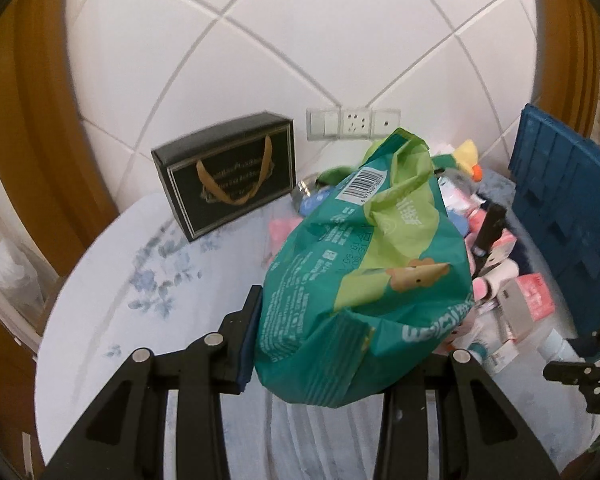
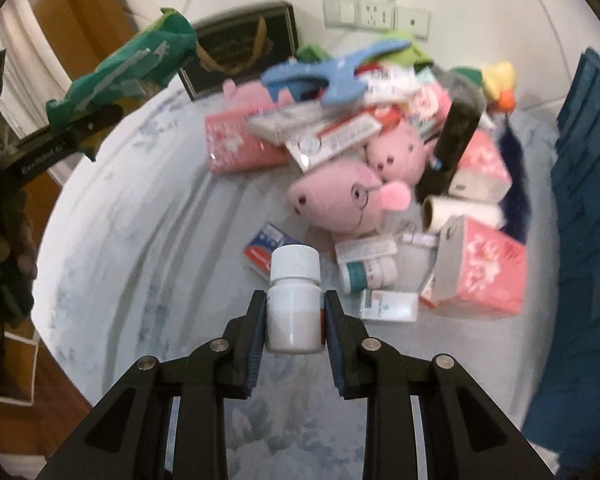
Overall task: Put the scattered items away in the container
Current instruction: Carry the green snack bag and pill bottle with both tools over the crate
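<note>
My left gripper (image 1: pixel 340 340) is shut on a green snack bag (image 1: pixel 364 256), held above the table; the bag hides its right finger. The same bag (image 2: pixel 140 56) hangs from the left gripper (image 2: pixel 88 120) at the upper left of the right wrist view. My right gripper (image 2: pixel 294 312) is shut on a white pill bottle (image 2: pixel 294 300) with a white cap, clear of the cloth. A blue plastic crate (image 2: pixel 580 220) stands at the table's right edge, also the blue crate (image 1: pixel 560 208) in the left wrist view. Both grippers are left of it.
A heap lies beside the crate: pink plush pigs (image 2: pixel 340 196), pink tissue boxes (image 2: pixel 480 276), a blue clip (image 2: pixel 332 76), a black tube (image 2: pixel 456 144), a yellow duck (image 2: pixel 500 80) and small medicine boxes. A black gift box (image 1: pixel 228 176) stands by the tiled wall. The round table (image 1: pixel 140 280) has a floral cloth.
</note>
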`<state>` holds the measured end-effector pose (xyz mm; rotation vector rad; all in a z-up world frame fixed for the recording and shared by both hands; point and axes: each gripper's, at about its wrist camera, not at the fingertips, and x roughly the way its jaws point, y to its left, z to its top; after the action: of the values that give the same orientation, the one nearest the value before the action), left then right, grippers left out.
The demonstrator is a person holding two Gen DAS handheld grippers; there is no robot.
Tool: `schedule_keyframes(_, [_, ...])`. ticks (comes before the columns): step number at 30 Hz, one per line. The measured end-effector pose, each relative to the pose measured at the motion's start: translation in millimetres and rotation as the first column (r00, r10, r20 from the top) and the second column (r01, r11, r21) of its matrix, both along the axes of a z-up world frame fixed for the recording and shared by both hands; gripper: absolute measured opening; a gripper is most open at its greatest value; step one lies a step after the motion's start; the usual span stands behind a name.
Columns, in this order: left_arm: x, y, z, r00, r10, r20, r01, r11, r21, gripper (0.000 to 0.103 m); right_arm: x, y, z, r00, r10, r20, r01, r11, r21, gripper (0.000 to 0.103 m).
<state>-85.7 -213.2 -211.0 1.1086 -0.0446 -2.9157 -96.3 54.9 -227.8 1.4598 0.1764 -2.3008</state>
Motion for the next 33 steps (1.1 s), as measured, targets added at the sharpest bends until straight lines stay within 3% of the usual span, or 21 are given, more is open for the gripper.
schedule_keyframes(7, [21.2,23.3,48.3,0.999,-0.011,-0.043,0.010,1.000,-0.019,0.036,15.6,14.0,60.4,0.996,0.018,-0.089,-0.020,1.000,-0.024,0.027])
schedule_keyframes(19, [46.5,81.7,126.3,0.990,-0.040,-0.132,0.031,0.997,-0.066,0.036,35.8,59.5,138.2,0.975,0.023,-0.220,-0.040,0.996,-0.074,0.027])
schedule_keyframes(33, [30.0,203.9,200.3,0.962,-0.182,-0.205,0.162,0.980,-0.113,0.036,44.1,172.6,221.3,0.933,-0.086,-0.349,0.031,0.986,-0.161,0.027])
